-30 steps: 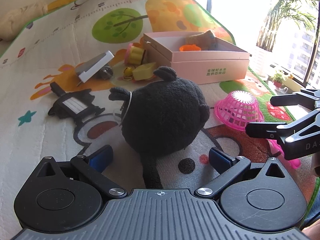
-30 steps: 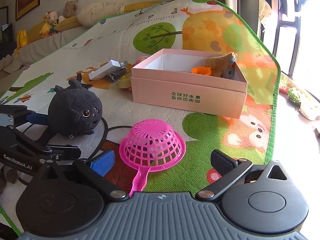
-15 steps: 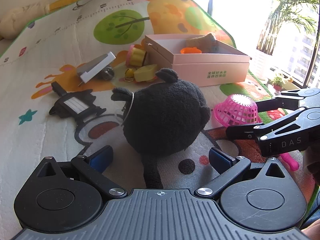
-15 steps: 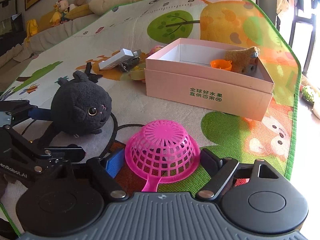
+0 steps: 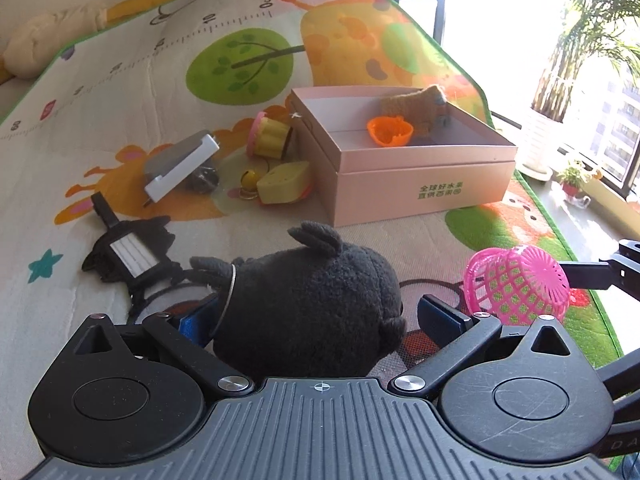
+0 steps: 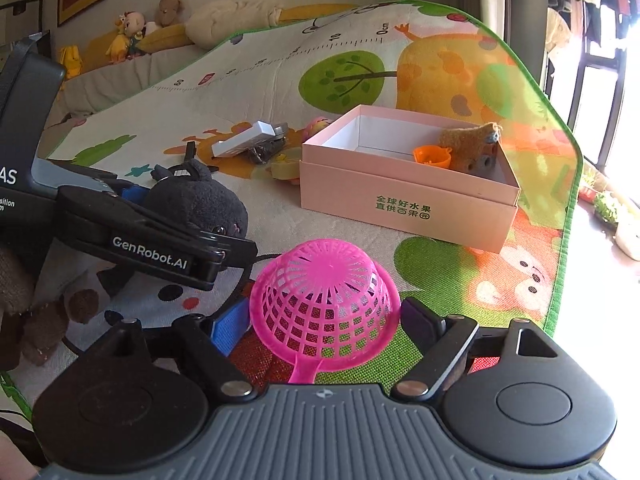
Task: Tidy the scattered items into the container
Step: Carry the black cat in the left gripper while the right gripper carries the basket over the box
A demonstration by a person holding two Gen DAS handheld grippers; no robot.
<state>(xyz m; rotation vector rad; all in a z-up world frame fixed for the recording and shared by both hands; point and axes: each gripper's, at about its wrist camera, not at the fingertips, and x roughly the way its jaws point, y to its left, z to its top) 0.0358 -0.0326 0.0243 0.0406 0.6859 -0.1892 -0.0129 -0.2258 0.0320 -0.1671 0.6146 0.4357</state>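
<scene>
A black plush toy [image 5: 312,304] [image 6: 196,200] lies on the play mat, deep between the fingers of my left gripper [image 5: 318,318]. That gripper stands open; its right pad [image 5: 440,316] is clear of the fur. My right gripper [image 6: 324,320] is shut on a pink plastic strainer [image 6: 324,300] [image 5: 520,280], which hangs tilted just above the mat. The pink cardboard box [image 5: 420,184] [image 6: 400,208] stands beyond both, holding an orange cup [image 5: 390,130] and a brown plush [image 5: 420,104].
Left of the box lie a white and grey device [image 5: 180,168], a yellow cheese toy [image 5: 284,182], a yellow and pink cup toy [image 5: 270,140] and a black tag [image 5: 128,256]. The mat's green edge [image 6: 568,200] runs along the right, near a window.
My left gripper has pushed forward so the black plush sits deeper between its open fingers. The right gripper closed on the pink strainer and tipped it up off the mat.
</scene>
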